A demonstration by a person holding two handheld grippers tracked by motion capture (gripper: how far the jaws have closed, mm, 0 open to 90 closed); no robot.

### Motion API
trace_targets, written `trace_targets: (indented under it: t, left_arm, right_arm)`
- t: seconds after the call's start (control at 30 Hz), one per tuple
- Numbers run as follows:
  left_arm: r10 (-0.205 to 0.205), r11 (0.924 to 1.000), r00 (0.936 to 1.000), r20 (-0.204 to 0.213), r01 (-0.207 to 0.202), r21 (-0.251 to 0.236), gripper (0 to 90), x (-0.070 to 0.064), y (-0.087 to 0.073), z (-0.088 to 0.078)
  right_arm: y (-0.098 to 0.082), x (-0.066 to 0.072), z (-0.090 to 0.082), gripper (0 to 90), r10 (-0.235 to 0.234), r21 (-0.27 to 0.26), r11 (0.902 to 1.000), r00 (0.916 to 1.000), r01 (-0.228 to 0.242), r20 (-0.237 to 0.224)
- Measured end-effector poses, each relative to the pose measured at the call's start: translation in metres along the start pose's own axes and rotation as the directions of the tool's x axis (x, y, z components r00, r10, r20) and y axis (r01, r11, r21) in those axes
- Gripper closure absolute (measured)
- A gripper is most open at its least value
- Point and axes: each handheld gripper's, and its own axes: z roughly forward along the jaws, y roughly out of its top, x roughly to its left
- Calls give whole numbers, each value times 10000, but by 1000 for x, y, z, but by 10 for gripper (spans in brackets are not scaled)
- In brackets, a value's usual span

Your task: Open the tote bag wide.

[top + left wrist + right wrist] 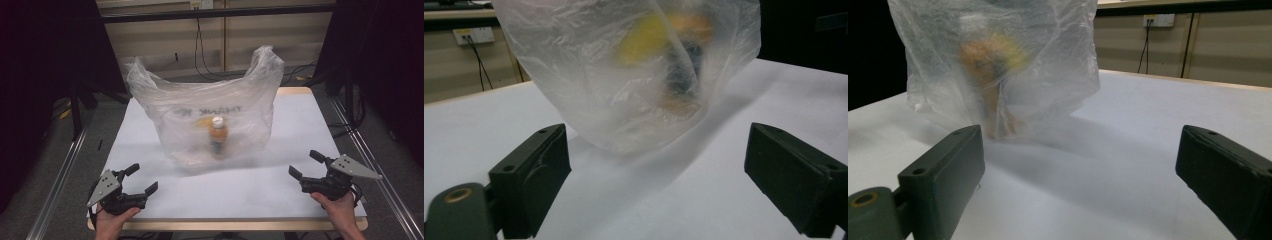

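Right now, L to R: left hand-held gripper sits near the bench's front-left corner, jaws wide apart w/ nothing between them. Clear plastic bag stands upright at bench centre, toward the back edge, handles up, reversed "THANK" print on it. Inside, an orange bottle w/ white cap, upright, plus something yellow beside it, blurred. Right hand-held gripper is near the front-right corner, jaws also apart, empty. Both well clear of the bag.
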Motion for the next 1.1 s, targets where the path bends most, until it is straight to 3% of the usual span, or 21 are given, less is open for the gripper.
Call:
trace_targets:
  t: [0.17, 0.23, 0.27, 0.3, 0.33, 0.4, 0.43, 0.47, 0.53, 0.57, 0.67, 0.7, 0.73, 0.77, 0.8, 0.87, 0.9, 0.93, 1.0, 1.03, 1.1]
  left_arm:
    - [-68, 9999, 9998, 169, 66, 89, 154, 0, 0, 1]
    - [-294, 9996, 9994, 205, 293, 31, 183, 0, 0, 2]
    - [-208, 9993, 9994, 262, 200, 302, 217, 1, 1, 1]
    - [-427, 9988, 9977, 523, 414, 253, 245, 3, 2, 2]
    - [-505, 9983, 9982, 336, 495, 299, 241, 2, 2, 3]
    - [-613, 9974, 9962, 618, 587, 427, 293, 2, 3, 3]
    - [-749, 9966, 9957, 551, 728, 394, 316, 1, 4, 4]
    - [-576, 9970, 9965, 605, 543, 549, 318, 1, 5, 4]
    - [-860, 9945, 9921, 918, 800, 675, 338, -1, 7, 5]
    - [-974, 9930, 9929, 678, 923, 738, 335, -3, 8, 5]
    - [-1233, 9898, 9870, 1030, 1147, 849, 369, -6, 14, 5]
    - [-1163, 9904, 9841, 1345, 1048, 901, 369, -5, 16, 6]
    - [-1164, 9899, 9854, 1242, 1050, 953, 394, -6, 17, 6]
    - [-1081, 9908, 9800, 1670, 924, 988, 428, -5, 18, 7]
    - [-1086, 9897, 9854, 1314, 947, 1076, 446, -7, 20, 8]
    - [-929, 9906, 9810, 1702, 738, 1150, 464, -8, 21, 11]
    - [-965, 9896, 9842, 1486, 789, 1199, 477, -10, 22, 12]
    - [-975, 9902, 9745, 2019, 745, 1184, 498, -9, 22, 14]
    - [-849, 9893, 9768, 1964, 592, 1332, 535, -11, 25, 18]
    - [-818, 9901, 9799, 1822, 590, 1272, 565, -13, 26, 19]
    - [-1029, 9898, 9667, 2344, 763, 1200, 579, -13, 29, 23]
  right_arm:
    - [-1, 0, 2, 51, 58, 173, 9998, 9996, -54, -265]
    - [-1, -1, 4, 76, -26, 438, 9990, 9991, 45, -418]
    - [-1, -1, 6, 89, 27, 710, 9975, 9990, 5, -453]
    - [-2, -2, 8, 91, 85, 937, 9956, 9983, -30, -578]
    - [-2, -3, 9, 103, 189, 959, 9953, 9960, -105, -869]
    - [-1, -3, 10, 174, 35, 805, 9968, 9963, 34, -862]
    - [0, -3, 10, 183, 50, 652, 9979, 9944, 19, -1053]
    - [1, -3, 10, 188, 33, 546, 9985, 9944, 25, -1059]
    - [4, -2, 10, 224, 89, 552, 9985, 9903, -13, -1387]
    - [5, -1, 10, 245, -7, 602, 9981, 9903, 91, -1393]
    - [6, 0, 12, 285, -123, 707, 9972, 9855, 245, -1691]
    - [6, 1, 12, 331, -168, 722, 9969, 9845, 298, -1746]
    - [7, 1, 12, 357, -194, 646, 9974, 9829, 317, -1829]
    - [8, 2, 12, 358, -178, 578, 9979, 9827, 289, -1842]
    - [9, 2, 12, 372, -149, 547, 9982, 9830, 253, -1830]
    - [11, 4, 12, 406, -148, 531, 9983, 9824, 251, -1860]
    - [11, 4, 12, 433, -147, 497, 9985, 9824, 244, -1862]
    - [12, 5, 13, 458, -170, 518, 9983, 9821, 272, -1876]
    - [15, 6, 14, 482, -91, 612, 9979, 9811, 213, -1932]
    - [18, 5, 16, 550, -48, 659, 9976, 9782, 189, -2074]
    - [20, 6, 18, 576, -73, 681, 9974, 9794, 215, -2017]
